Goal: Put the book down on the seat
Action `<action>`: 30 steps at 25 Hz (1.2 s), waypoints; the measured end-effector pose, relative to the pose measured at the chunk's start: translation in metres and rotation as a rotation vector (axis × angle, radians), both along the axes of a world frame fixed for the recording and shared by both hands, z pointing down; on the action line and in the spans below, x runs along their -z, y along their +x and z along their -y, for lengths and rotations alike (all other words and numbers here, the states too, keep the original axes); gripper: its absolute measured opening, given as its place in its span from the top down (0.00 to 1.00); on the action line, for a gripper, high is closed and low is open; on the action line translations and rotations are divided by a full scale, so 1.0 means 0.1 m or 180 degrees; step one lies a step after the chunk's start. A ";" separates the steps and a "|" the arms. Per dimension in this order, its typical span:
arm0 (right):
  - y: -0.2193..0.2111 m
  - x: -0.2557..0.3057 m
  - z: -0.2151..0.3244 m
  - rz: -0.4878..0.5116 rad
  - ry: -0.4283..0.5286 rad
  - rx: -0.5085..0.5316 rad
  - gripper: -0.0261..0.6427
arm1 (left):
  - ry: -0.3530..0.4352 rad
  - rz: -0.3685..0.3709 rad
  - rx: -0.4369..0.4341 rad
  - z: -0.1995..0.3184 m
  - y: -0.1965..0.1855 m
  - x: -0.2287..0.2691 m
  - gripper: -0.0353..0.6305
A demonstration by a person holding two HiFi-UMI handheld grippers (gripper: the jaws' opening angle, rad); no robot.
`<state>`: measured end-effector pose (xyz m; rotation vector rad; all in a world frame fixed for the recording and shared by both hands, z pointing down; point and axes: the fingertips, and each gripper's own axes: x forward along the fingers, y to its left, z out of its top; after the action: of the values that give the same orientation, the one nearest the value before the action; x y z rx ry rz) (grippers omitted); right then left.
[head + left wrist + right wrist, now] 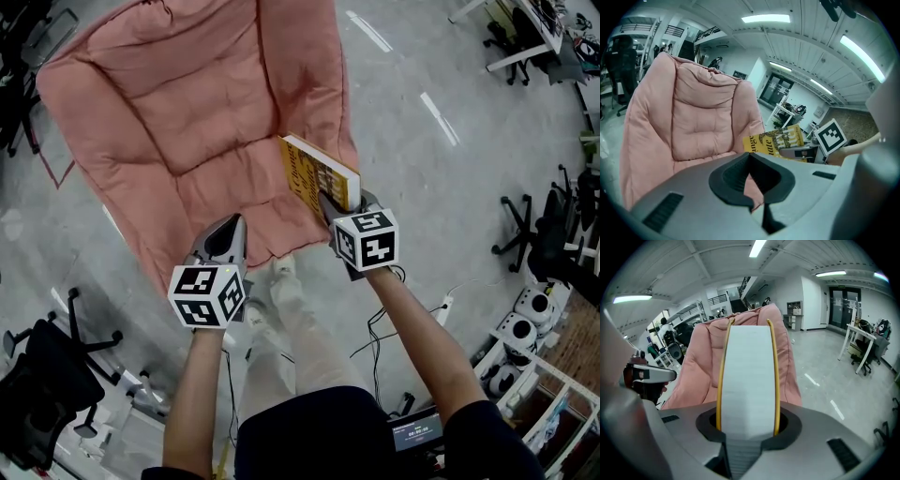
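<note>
Right tool (pixel 747 423) clamps book (pixel 747 371) — left tool (pixel 756 205) seemingly shut.

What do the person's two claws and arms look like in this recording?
The left claw and right claw are grey plastic with black inner pads; each bears a white cube with black square markers. Dark cables trail from them. The person wears short dark sleeves.

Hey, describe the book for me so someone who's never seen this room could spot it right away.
Find the big pink padded chair. At its right edge in the head view, the right gripper holds the book on edge. Its bright yellow cover and white page block set it apart from the pink padding all around it.
</note>
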<state>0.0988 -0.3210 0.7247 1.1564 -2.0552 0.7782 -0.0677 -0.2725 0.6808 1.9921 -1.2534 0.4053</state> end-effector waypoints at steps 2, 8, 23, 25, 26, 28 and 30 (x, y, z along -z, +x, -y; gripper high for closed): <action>0.02 -0.08 0.02 -0.0008 -0.0064 -0.0015 0.73 | -0.0024 -0.0005 -0.0007 0.03 0.03 -0.05 0.94; 0.01 -0.25 0.07 -0.0034 -0.0213 -0.0001 0.73 | -0.0095 -0.0026 -0.0026 0.10 0.08 -0.16 0.94; 0.02 -0.57 0.09 -0.0160 -0.0465 0.0050 0.73 | -0.0185 0.0004 0.0056 0.11 0.02 -0.36 0.94; 0.03 -0.61 0.08 -0.0184 -0.0501 0.0045 0.73 | -0.0188 0.0007 0.0065 0.11 0.01 -0.36 0.94; 0.04 -0.62 0.07 -0.0195 -0.0519 0.0041 0.73 | -0.0187 0.0012 0.0074 0.11 0.01 -0.36 0.95; 0.05 -0.65 0.07 -0.0212 -0.0550 0.0034 0.73 | -0.0190 0.0018 0.0094 0.11 -0.01 -0.37 0.94; 0.05 -0.68 0.07 -0.0222 -0.0571 0.0032 0.73 | -0.0202 0.0022 0.0107 0.10 -0.03 -0.39 0.95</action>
<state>0.1035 -0.3285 0.7924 1.0575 -1.8909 0.8851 -0.0703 -0.2830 0.7196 1.9155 -1.2611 0.4306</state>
